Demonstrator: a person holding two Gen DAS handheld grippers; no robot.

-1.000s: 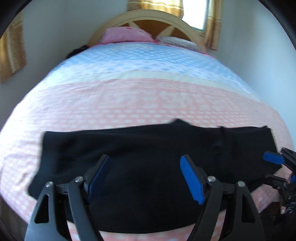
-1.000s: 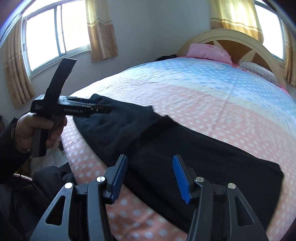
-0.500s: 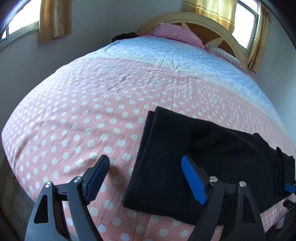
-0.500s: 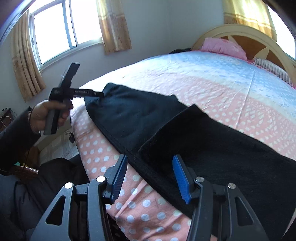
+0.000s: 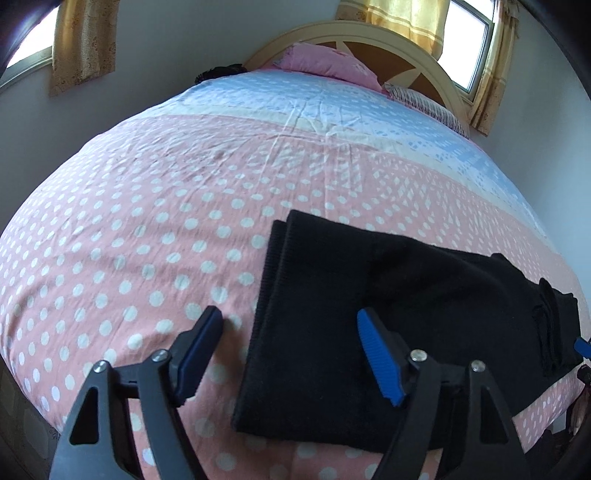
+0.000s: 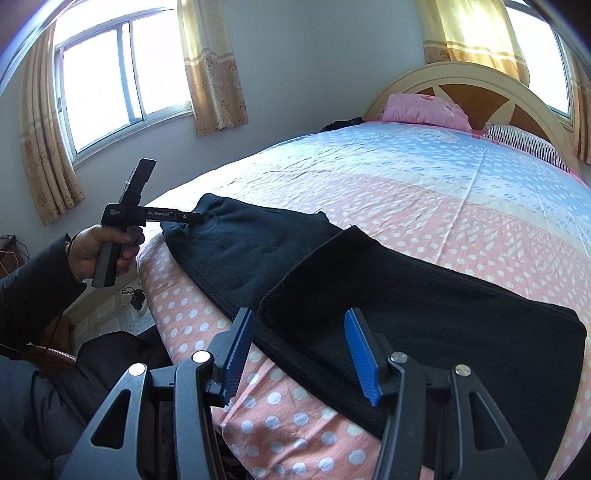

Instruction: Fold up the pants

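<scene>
Black pants (image 5: 388,314) lie along the near edge of the bed, one part folded over the other (image 6: 424,306). My left gripper (image 5: 288,332) is open and empty above their left end, its right finger over the cloth, its left finger over the sheet. In the right wrist view the left gripper (image 6: 192,218) reaches the far left corner of the pants. My right gripper (image 6: 299,343) is open and empty, low over the folded edge at the bed's front. One blue fingertip (image 5: 583,346) of it shows at the far right of the left wrist view.
The bed has a pink dotted sheet (image 5: 147,229) with a blue band farther back, pillows (image 6: 424,110) and a curved headboard (image 5: 354,33). Windows with curtains (image 6: 210,66) stand on the left wall. The person's dark sleeve and legs (image 6: 44,387) are by the bed's front left.
The left gripper swung from the middle of the pants to their left end and came lower. The right gripper moved closer to the folded edge. Both stayed open.
</scene>
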